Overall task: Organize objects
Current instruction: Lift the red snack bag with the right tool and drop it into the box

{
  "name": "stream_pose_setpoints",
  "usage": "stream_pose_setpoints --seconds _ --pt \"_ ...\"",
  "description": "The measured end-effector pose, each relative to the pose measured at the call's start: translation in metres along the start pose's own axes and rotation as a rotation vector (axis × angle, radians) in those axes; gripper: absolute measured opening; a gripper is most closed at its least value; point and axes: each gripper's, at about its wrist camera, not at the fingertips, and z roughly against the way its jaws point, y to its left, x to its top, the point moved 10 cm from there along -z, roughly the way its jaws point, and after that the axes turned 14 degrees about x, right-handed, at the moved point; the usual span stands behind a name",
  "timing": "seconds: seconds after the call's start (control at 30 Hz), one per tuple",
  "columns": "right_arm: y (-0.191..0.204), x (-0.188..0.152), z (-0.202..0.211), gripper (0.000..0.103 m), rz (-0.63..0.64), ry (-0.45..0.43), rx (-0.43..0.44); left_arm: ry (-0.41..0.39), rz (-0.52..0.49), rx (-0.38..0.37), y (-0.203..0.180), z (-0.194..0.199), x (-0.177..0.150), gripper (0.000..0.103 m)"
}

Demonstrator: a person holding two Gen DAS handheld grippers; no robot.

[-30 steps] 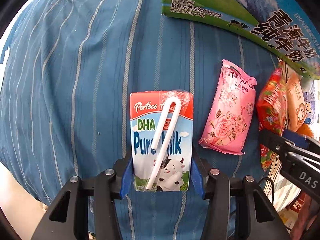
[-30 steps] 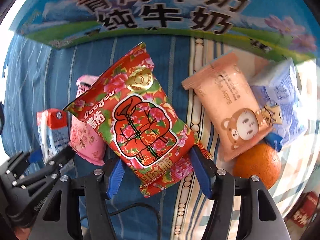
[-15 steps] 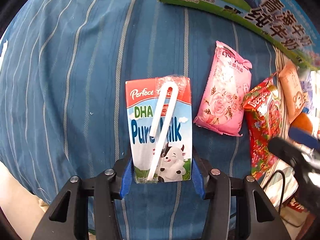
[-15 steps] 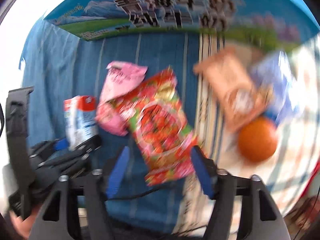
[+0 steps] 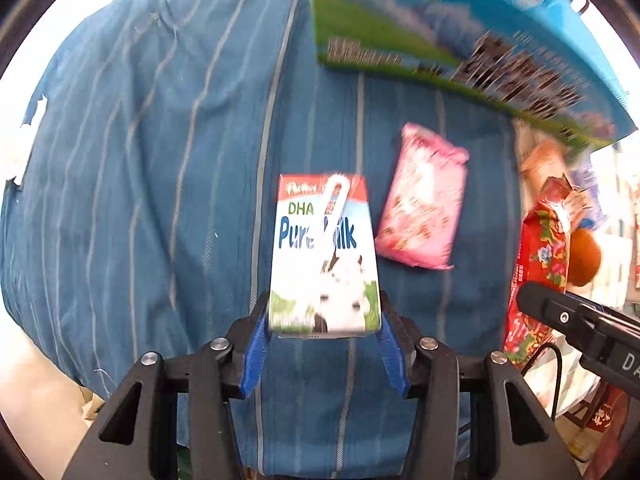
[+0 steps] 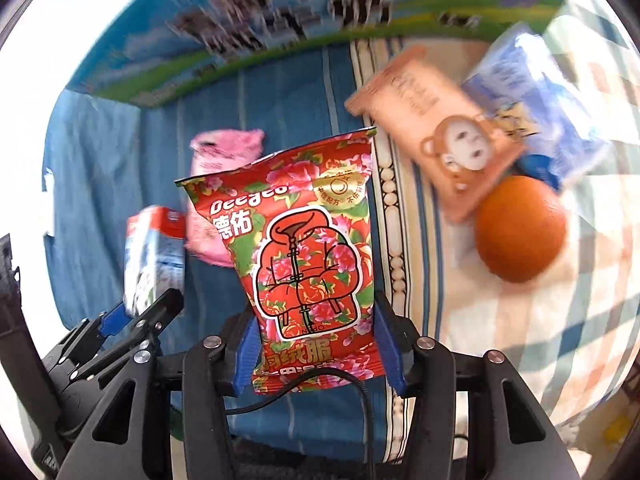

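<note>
Left tool [image 5: 324,332] clamps milk carton [image 5: 324,256] | right tool [image 6: 316,344] clamps red packet [image 6: 308,256]

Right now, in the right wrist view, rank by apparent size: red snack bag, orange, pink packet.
1. red snack bag, though it is nearest the camera
2. orange
3. pink packet, partly hidden behind the bag, so unsure

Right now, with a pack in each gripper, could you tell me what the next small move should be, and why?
Probably carry both toward the big milk box: the left gripper grips the milk carton and the right gripper, whose jaws just closed further, grips the red snack bag.
</note>
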Motion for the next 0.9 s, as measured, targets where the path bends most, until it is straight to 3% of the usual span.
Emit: stream_pose_setpoints --seconds 0.13,0.17,0.27,0.4,0.43,0.47,0.5,0.63,0.9 --pt "0.021 0.015 0.039 0.053 0.030 -0.115 0.029 -0.104 -0.031 -0.022 -0.007 0.040 0.006 0.046" --pt "-0.008 0.022 0.073 0.053 0.037 -0.149 0.034 -0.121 -0.032 -0.031 -0.010 0.050 0.008 0.046" --pt "0.006 0.024 0.117 0.053 0.044 -0.232 0.063 -0.166 -0.033 -0.089 -0.002 0.076 0.033 0.046" --pt "-0.020 0.024 0.193 0.053 0.055 -0.297 0.104 -0.238 -0.072 -0.150 0.006 0.123 0.069 0.045" --pt "-0.017 0.035 0.194 0.053 0.054 -0.305 0.113 -0.252 -0.081 -0.166 0.002 0.132 0.070 0.038" --pt "-0.009 0.045 0.196 0.053 0.051 -0.315 0.123 -0.276 -0.088 -0.178 -0.003 0.141 0.073 0.013" --pt "-0.006 0.047 0.214 0.053 0.049 -0.328 0.134 -0.302 -0.111 -0.193 -0.009 0.153 0.083 0.001" --pt "-0.009 0.064 0.255 0.053 0.031 -0.370 0.158 -0.383 -0.153 -0.232 -0.024 0.188 0.115 0.001" --pt "-0.028 0.129 0.260 0.053 0.003 -0.422 0.141 -0.298 -0.226 -0.205 -0.059 0.150 0.182 0.001"
